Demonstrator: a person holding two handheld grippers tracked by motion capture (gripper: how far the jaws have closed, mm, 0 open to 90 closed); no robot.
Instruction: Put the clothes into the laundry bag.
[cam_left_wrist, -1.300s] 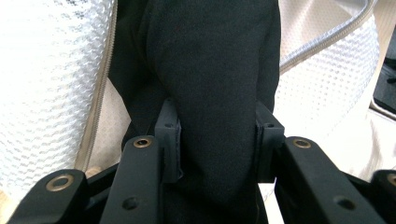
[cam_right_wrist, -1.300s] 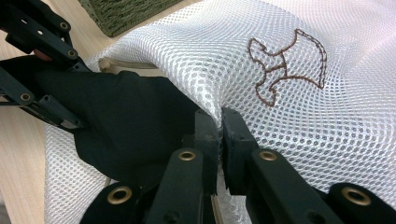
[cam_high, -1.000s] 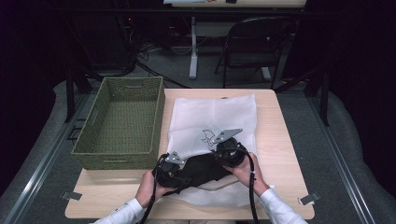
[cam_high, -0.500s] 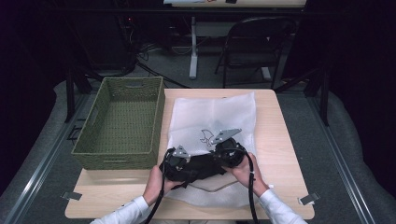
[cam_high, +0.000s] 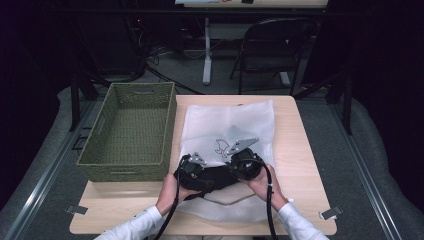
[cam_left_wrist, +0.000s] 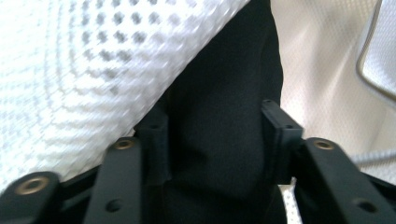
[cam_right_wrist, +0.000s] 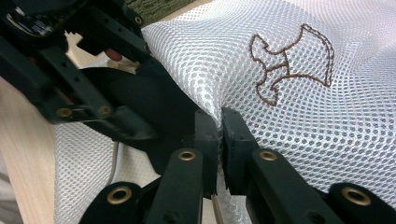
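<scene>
A rectangular olive-green woven basket with cut-out handle slots sits on the left half of the light wooden table, its long side running from near to far. Small metal clips sit at the table's near corners, left and right. Beyond the far edge, on grey carpet, a dark folding chair stands to the right. A white table leg rises left of that chair, with black cables trailing on the floor at far left.

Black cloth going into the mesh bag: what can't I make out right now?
- High view: how far the black cloth sits inside the mesh bag; claws and hands cover the opening.
- Left gripper view: mesh blurred; cloth's lower part cut off.
- Right gripper view: left claw hides the cloth.
</scene>
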